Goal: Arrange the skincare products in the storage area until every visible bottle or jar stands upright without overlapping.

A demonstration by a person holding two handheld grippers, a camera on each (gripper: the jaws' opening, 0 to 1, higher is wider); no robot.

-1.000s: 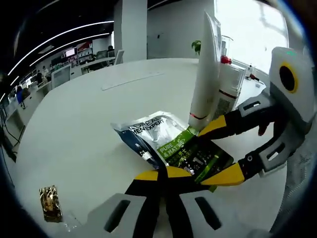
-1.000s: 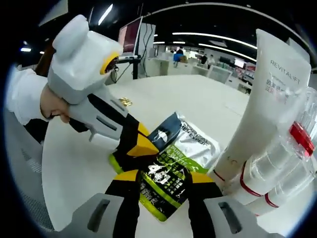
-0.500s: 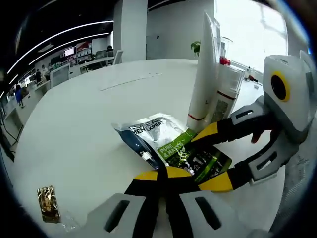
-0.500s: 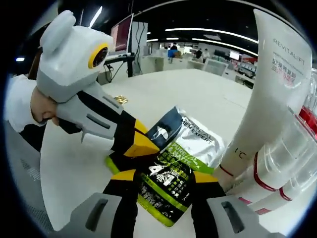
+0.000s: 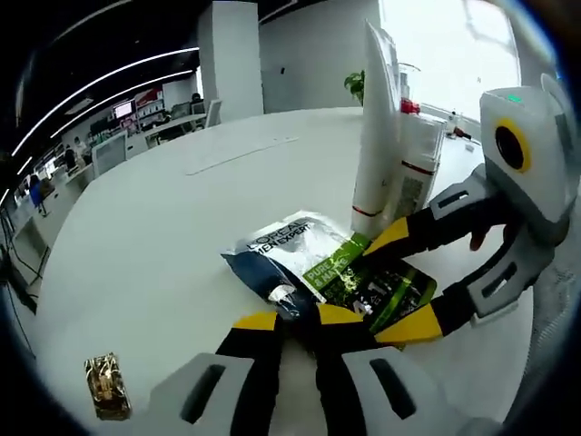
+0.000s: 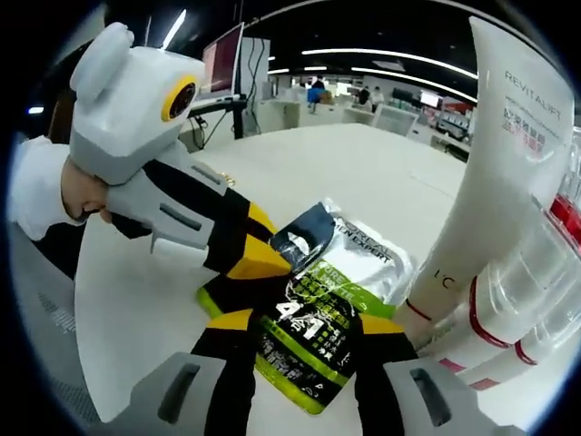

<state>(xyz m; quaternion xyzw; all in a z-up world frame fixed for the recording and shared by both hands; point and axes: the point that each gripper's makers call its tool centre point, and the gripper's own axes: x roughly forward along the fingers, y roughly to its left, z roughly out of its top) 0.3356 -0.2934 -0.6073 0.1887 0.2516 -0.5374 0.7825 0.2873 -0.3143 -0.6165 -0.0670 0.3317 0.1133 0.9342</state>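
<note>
A flat silver, blue and green foil sachet (image 5: pixel 318 272) was laid on the round white table (image 5: pixel 163 218), near its edge. Just behind the sachet, a tall white squeeze tube (image 5: pixel 377 127) was stood upright on its cap, with clear red-banded bottles (image 5: pixel 413 168) set close against its far side. A small crumpled gold wrapper (image 5: pixel 107 398) was left well apart from the sachet, toward the table's near edge. In the right gripper view, the sachet (image 6: pixel 318 309) was placed between the tube (image 6: pixel 490 182) on one side and the left gripper (image 6: pixel 259 259) on the other.
</note>
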